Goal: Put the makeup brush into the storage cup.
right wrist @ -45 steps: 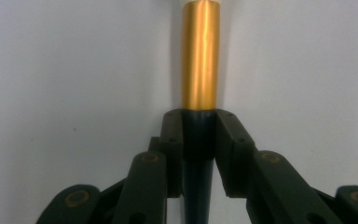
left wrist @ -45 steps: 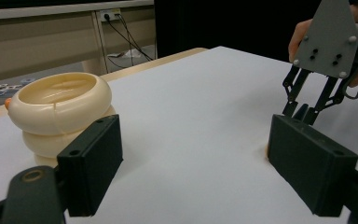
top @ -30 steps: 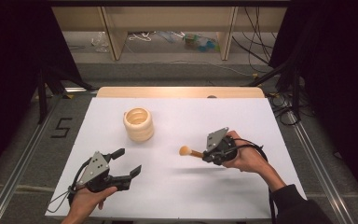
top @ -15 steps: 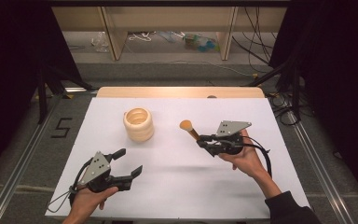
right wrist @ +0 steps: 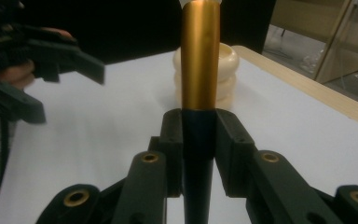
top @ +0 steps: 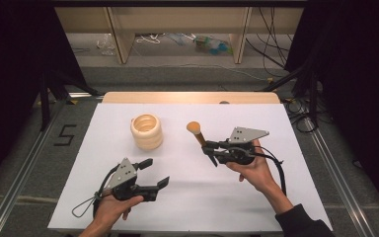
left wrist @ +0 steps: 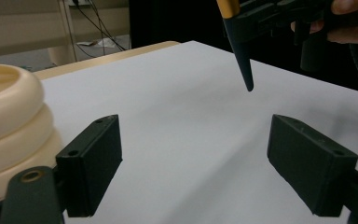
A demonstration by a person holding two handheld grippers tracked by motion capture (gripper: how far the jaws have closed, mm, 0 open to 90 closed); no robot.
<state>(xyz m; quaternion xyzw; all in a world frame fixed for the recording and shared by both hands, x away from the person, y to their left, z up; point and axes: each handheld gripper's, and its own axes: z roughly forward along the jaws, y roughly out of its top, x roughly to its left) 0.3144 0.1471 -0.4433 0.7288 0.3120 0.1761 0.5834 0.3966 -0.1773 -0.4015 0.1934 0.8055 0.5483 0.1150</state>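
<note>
A brush [top: 201,136] with a gold ferrule, a pale round head and a dark tapered handle [left wrist: 240,50] is held above the white table. My right gripper [top: 212,148] is shut on its dark handle [right wrist: 198,140], head up and tilted toward the far left. A cream ribbed cup of stacked rings [top: 146,131] stands left of it, also seen in the left gripper view [left wrist: 9,126] and behind the ferrule [right wrist: 200,60]. My left gripper [top: 158,174] stands open near the front left, nothing between its jaws.
The white sheet [top: 192,197] covers the table, with a wooden strip [top: 187,97] along the far edge. Beyond it stand wooden shelf legs [top: 121,39] and loose cables on the floor. Metal rails [top: 24,168] run along both sides.
My right gripper has lifted the brush and turned it so the head points up and away. My left gripper has shifted a little to the right, still open.
</note>
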